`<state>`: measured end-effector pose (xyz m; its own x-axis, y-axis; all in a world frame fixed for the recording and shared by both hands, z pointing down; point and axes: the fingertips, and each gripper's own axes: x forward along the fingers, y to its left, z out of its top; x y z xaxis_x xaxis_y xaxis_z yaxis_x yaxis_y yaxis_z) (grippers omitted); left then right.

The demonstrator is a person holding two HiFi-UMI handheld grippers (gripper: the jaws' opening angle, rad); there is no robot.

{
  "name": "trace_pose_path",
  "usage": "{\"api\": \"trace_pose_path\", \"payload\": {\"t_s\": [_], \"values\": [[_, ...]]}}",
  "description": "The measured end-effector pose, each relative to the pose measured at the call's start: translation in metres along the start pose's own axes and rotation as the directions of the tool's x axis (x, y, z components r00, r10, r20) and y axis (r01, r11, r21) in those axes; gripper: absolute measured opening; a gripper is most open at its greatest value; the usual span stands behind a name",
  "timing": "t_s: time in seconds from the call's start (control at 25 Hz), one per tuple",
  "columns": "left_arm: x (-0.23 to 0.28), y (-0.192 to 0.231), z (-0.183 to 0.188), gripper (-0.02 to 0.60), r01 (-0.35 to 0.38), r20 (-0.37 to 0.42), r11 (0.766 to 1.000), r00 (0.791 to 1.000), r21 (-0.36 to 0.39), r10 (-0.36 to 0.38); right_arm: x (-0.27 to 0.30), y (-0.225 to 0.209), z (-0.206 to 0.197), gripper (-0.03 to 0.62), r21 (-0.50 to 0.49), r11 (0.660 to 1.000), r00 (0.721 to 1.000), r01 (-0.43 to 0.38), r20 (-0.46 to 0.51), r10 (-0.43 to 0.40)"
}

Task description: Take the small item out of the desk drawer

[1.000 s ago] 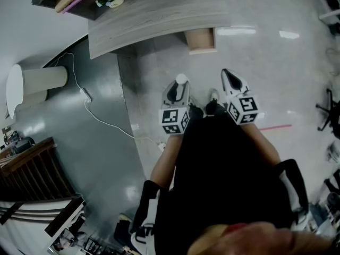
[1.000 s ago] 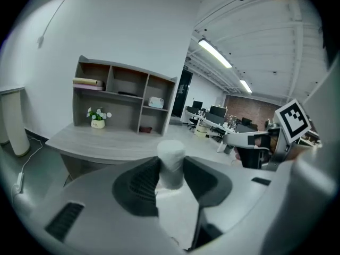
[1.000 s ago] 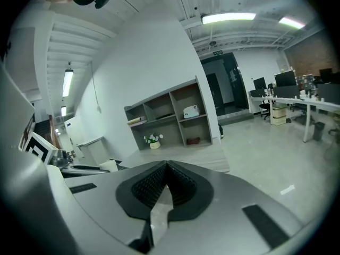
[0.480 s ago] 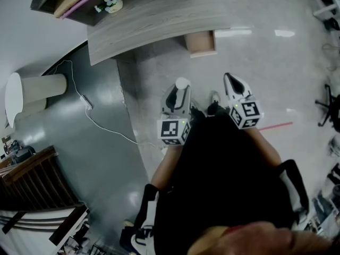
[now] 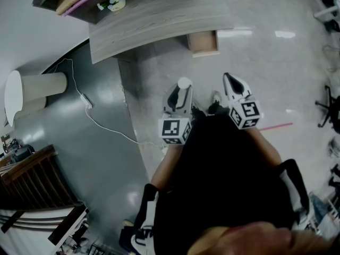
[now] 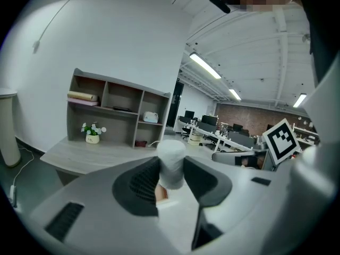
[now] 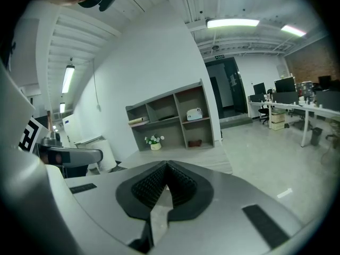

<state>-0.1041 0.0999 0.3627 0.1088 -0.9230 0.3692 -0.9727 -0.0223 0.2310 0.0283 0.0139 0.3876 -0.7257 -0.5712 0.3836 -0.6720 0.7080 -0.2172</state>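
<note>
A: Where's the small white cylinder [image 6: 171, 163]?
B: Clamped in my left gripper [image 5: 180, 91], well clear of the open wooden drawer [image 5: 202, 41]. My right gripper [image 5: 232, 85] is closed, empty. Only the 2 jaw tips hold it; a jolt could drop it.

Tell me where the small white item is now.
The small white item is clamped between the left gripper's fingers, near the head view's centre, short of the desk's open drawer.

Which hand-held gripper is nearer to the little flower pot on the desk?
Left. The left hand-held gripper sits below and right of the flower pot; the right hand-held gripper is farther right.
</note>
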Motion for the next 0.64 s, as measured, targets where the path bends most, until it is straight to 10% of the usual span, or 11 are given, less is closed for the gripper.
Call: {"api": "trace_pose_path", "payload": {"t_s": [0.64], "values": [[-0.0009, 0.0030, -0.0069, 0.144, 0.017, -0.010, 1.000, 1.000, -0.007, -0.017, 0.0007, 0.0067, -0.0040, -0.002, -0.007, 1.000, 1.000, 0.009, -0.003, -0.009]]}}
